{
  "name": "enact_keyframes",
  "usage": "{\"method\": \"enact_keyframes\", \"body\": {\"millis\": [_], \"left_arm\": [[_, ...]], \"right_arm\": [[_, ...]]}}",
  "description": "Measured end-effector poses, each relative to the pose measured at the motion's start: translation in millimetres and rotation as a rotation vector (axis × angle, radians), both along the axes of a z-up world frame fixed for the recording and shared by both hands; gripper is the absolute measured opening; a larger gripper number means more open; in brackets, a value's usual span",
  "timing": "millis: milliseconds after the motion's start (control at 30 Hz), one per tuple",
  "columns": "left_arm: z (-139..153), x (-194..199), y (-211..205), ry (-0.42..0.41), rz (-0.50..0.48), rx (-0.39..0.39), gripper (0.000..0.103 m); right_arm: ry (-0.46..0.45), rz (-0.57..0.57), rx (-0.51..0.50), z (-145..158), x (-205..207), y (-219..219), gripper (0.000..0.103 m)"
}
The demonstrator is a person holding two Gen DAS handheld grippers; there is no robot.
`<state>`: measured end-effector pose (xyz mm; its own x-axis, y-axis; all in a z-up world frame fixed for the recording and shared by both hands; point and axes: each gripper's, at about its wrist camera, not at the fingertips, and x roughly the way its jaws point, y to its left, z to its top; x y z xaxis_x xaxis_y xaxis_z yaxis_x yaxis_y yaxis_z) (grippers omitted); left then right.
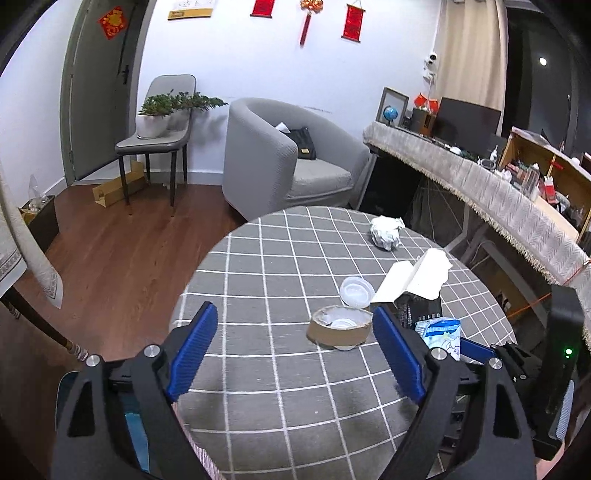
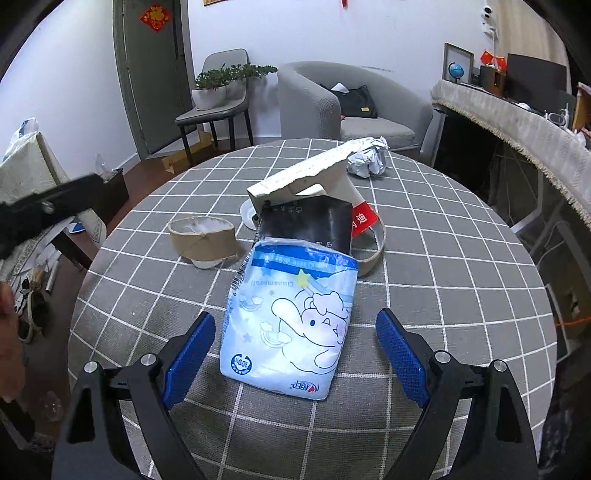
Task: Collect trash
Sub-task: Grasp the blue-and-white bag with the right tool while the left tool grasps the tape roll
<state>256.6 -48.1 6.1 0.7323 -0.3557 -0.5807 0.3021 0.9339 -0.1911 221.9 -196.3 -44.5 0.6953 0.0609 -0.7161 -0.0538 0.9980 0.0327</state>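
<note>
Left gripper [image 1: 295,350] released, empty; brown paper cup [image 1: 340,327] lies at its one o'clock on the checked table [image 1: 258,413]. Right gripper [image 2: 295,350] released; blue tissue pack [image 2: 291,317] lies untouched between its pads, extending toward twelve o'clock.

a home living room, grey tub armchair [image 1: 288,155] with black handbag [image 1: 303,142], potted plants [image 1: 155,118] on a dining chair, wood floor [image 1: 122,236], red new-year hangings [image 1: 352,22], checked-cloth round desk [image 1: 277,387]
</note>
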Motion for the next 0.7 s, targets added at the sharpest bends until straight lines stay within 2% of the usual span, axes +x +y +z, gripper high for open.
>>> {"method": "enact_keyframes", "body": {"millis": [33, 233, 700], "left_arm": [[-1.3, 2.5, -2.9, 0.005, -0.002, 0.003, 0.088], [-10.2, 11.2, -17.4, 0.037, -0.020, 0.024, 0.090], [-26.2, 23.1, -50.5, 0.062, -0.057, 0.101, 0.088]], "right_arm": [[0.006, 0.010, 0.004, -0.9, 1.0, 0.1, 0.074], [-0.004, 0.037, 0.018, 3.1, -2.9, -2.6, 0.061], [-0.070, 0.032, 0.127, 20.7, -20.4, -43.5, 0.060]]}}
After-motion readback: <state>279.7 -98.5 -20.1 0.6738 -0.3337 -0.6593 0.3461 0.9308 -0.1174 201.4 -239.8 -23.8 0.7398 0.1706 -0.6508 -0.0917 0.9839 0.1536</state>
